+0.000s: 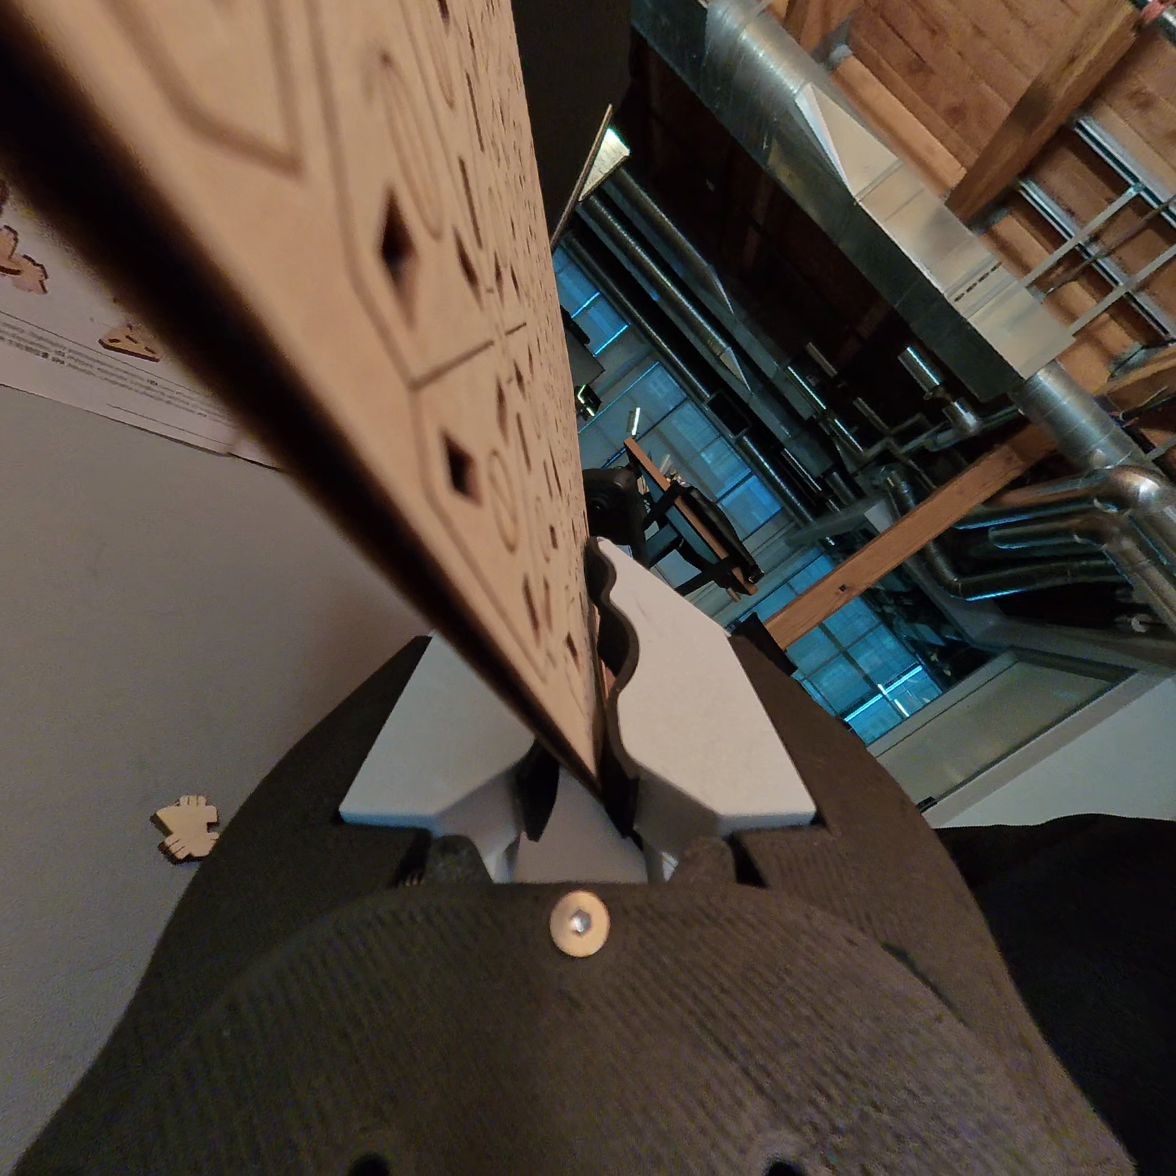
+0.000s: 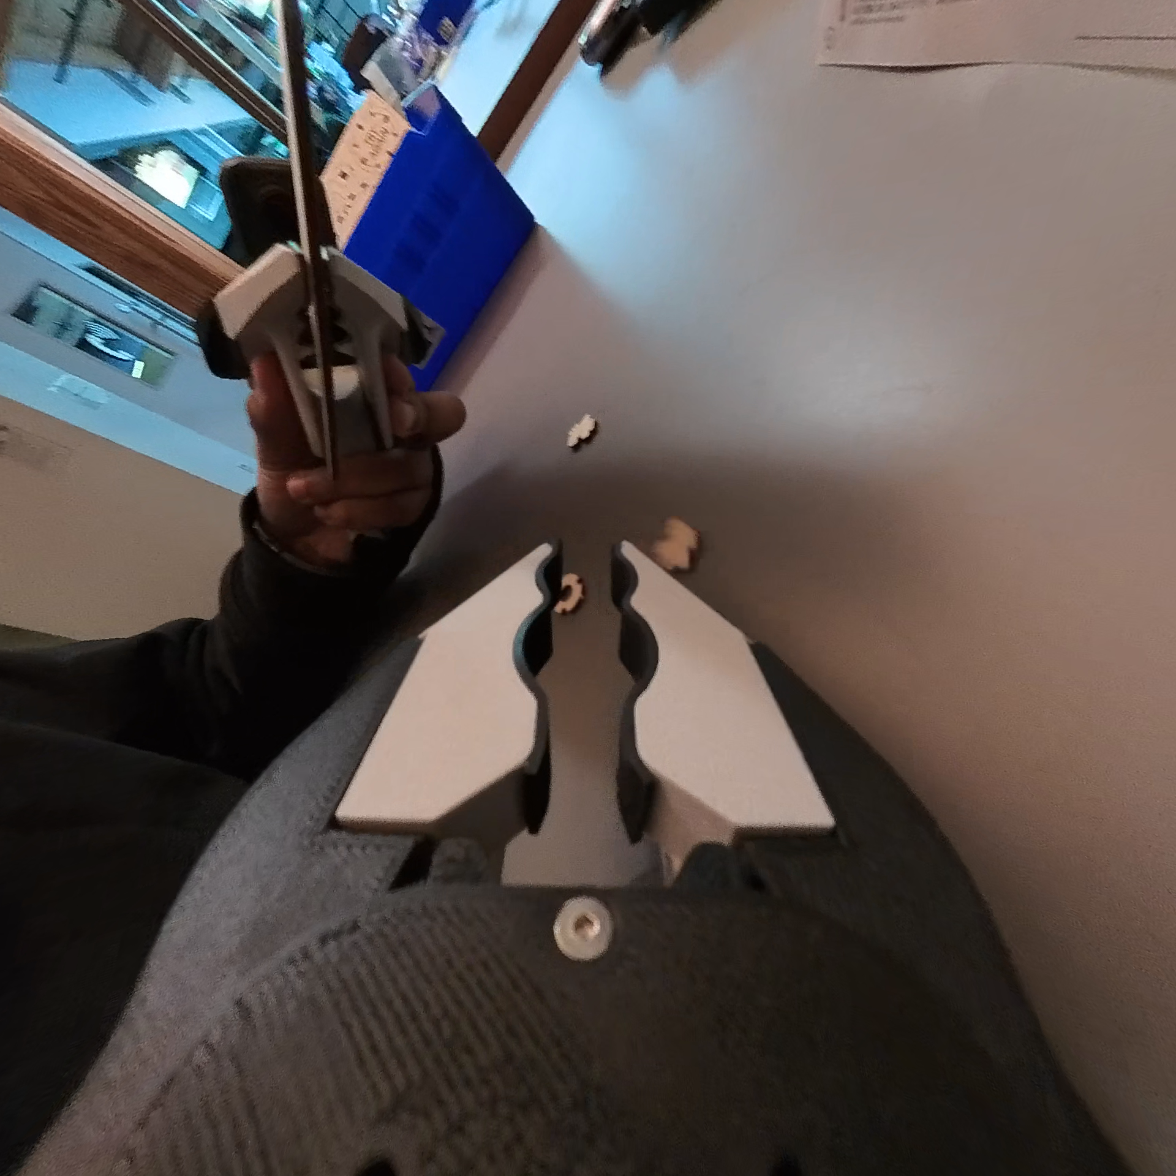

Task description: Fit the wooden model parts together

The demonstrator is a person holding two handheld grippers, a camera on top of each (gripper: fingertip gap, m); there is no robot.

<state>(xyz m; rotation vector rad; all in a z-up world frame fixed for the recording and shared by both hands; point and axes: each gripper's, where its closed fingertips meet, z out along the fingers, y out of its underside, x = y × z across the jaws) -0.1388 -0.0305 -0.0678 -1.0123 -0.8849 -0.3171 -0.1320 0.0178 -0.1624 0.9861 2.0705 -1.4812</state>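
In the left wrist view my left gripper [image 1: 588, 573] is shut on a thin laser-cut wooden board [image 1: 394, 331]. The board runs up and to the left from the jaws and carries engraved outlines and small cut-outs. The right wrist view shows that left gripper [image 2: 310, 267] farther off in a hand, with the board [image 2: 299, 127] edge-on between its pads. My right gripper [image 2: 585, 560] is open and holds nothing, low over the grey table [image 2: 827, 382]. A small gear-shaped wooden piece [image 2: 568, 593] lies on the table by its left pad. Another wooden piece [image 2: 678, 544] lies just beyond the right fingertip.
A third wooden piece [image 2: 582, 431] lies farther out on the table. A blue bin [image 2: 439, 210] holding another wooden board stands at the table's far edge. A printed paper sheet [image 2: 993, 32] lies at the upper right. A loose piece [image 1: 188, 827] lies near the left gripper. Some 11 cm of space lies between my two pairs of fingers.
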